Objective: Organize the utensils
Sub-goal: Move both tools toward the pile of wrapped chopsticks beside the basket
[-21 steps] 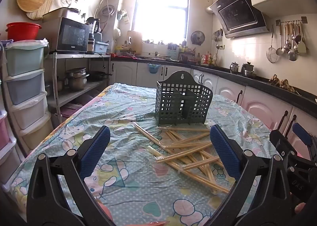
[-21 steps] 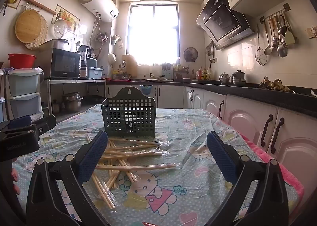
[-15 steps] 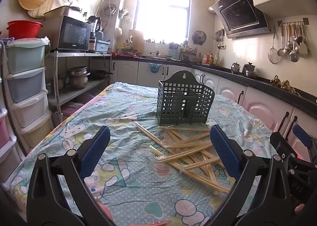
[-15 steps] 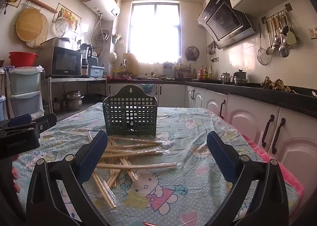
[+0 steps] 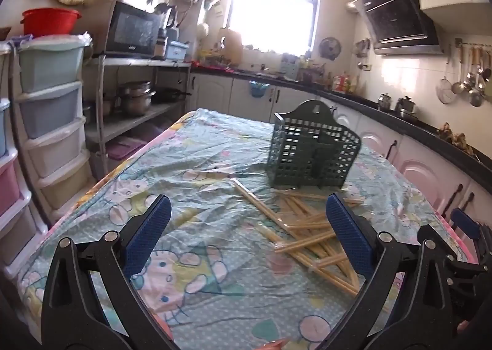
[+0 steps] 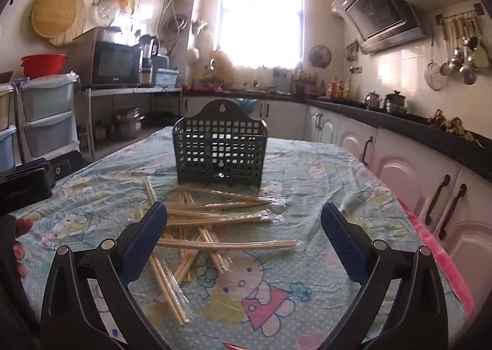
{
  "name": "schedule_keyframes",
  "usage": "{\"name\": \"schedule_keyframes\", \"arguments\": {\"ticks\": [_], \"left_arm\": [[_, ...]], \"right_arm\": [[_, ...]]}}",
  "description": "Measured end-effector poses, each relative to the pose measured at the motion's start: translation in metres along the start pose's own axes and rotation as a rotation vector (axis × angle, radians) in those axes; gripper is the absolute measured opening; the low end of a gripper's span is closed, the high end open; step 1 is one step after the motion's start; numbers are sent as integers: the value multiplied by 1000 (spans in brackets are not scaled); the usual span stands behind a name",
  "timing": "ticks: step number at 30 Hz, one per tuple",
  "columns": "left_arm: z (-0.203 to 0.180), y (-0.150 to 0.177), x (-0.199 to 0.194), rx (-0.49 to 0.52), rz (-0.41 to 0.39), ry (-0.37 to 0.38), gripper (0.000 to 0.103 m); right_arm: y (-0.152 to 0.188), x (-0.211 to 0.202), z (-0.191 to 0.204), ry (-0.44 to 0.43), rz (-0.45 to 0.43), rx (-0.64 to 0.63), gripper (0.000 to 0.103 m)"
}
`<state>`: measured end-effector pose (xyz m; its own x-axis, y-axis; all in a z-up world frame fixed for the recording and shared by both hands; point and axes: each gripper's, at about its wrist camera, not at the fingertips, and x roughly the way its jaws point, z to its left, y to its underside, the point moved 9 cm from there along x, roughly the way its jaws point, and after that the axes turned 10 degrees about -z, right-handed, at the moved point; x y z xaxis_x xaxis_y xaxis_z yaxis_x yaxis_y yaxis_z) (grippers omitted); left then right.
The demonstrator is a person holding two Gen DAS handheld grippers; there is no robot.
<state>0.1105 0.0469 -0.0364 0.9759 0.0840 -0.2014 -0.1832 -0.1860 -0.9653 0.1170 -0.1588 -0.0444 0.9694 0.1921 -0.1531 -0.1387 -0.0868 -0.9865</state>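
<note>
A dark green mesh utensil holder (image 5: 312, 153) stands upright on the table; it also shows in the right wrist view (image 6: 220, 153). A loose pile of wooden chopsticks in clear wrappers (image 5: 304, 227) lies in front of it, also in the right wrist view (image 6: 209, 224). My left gripper (image 5: 246, 227) is open and empty, above the table left of the pile. My right gripper (image 6: 243, 233) is open and empty, just above the near part of the pile.
The table wears a cartoon-print cloth (image 5: 190, 165). Stacked plastic drawers (image 5: 46, 122) and a metal shelf with pots stand at the left. Counter cabinets (image 6: 415, 171) run along the right. The other gripper's body (image 6: 27, 181) shows at the left edge.
The left gripper has turned left and tilted, so the holder and pile shifted right in its view. The right gripper has moved slightly closer to the pile. Both stay open.
</note>
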Motion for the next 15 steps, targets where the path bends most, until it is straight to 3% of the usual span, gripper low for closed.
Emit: {"name": "schedule_keyframes", "arguments": {"ticks": [8,15], "left_arm": [[26,-8,17,-3,47,-68,93],[22,-20,38,-4,86,-46,93]], "right_arm": [[-10,23,14,-65,55,-1,97],[-12,56,5,-73,141,20,97]]}}
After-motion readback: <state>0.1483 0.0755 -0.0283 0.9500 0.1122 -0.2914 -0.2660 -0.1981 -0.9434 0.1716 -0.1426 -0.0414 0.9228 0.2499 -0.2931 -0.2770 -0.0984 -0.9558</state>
